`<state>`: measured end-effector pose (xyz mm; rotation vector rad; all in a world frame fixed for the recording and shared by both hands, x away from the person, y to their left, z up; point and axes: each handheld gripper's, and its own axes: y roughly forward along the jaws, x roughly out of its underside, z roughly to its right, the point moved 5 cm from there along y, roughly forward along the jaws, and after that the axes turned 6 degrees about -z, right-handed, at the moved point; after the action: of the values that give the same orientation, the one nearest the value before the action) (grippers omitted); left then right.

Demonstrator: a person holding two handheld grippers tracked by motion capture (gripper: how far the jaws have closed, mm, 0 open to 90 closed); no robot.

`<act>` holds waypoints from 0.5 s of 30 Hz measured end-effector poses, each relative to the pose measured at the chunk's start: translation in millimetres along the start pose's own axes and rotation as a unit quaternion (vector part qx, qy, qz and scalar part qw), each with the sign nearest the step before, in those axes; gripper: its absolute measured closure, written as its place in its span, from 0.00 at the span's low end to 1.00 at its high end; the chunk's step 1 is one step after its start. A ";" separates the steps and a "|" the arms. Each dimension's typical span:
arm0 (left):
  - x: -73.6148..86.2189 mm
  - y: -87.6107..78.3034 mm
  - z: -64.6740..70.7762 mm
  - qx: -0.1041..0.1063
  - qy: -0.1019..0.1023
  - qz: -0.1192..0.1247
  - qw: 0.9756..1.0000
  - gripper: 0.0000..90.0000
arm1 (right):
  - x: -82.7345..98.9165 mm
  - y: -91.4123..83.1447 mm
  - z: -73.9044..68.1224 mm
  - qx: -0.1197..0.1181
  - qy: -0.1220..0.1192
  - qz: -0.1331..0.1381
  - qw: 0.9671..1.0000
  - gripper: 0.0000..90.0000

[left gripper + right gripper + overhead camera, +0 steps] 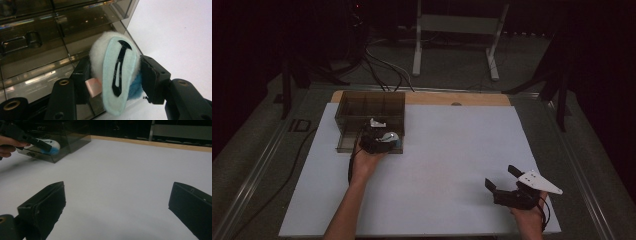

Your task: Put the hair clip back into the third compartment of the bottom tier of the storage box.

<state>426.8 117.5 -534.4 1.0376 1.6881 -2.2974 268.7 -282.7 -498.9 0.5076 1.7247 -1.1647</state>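
While the left hand-held gripper (113, 75) grips the fluffy hair clip (117, 75), long axis upright, the smoked-plastic drawer box (50, 30) lies straight ahead near the tabletop's (452, 150) far-left corner.

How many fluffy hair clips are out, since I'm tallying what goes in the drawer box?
1: the fluffy hair clip sits between the left gripper jaws, over the open drawer of the smoky drawer box. The tinted walls may hide others inside.

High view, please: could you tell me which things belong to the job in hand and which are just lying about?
In the job:
- left gripper, jaws on the fluffy hair clip
- smoked plastic drawer box, its drawer pulled out

Lying about:
- right gripper, jaws open over the white table top
- white frame and cables behind
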 end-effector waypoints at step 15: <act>6.6 -12.0 -11.8 -0.031 0.005 0.001 1.000 0.44 | 0.1 0.2 -0.5 -0.001 -0.001 -0.001 1.000 0.01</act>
<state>421.6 134.4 -530.3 1.0404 1.7485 -2.2272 268.6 -282.2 -499.0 0.5047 1.7251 -1.1639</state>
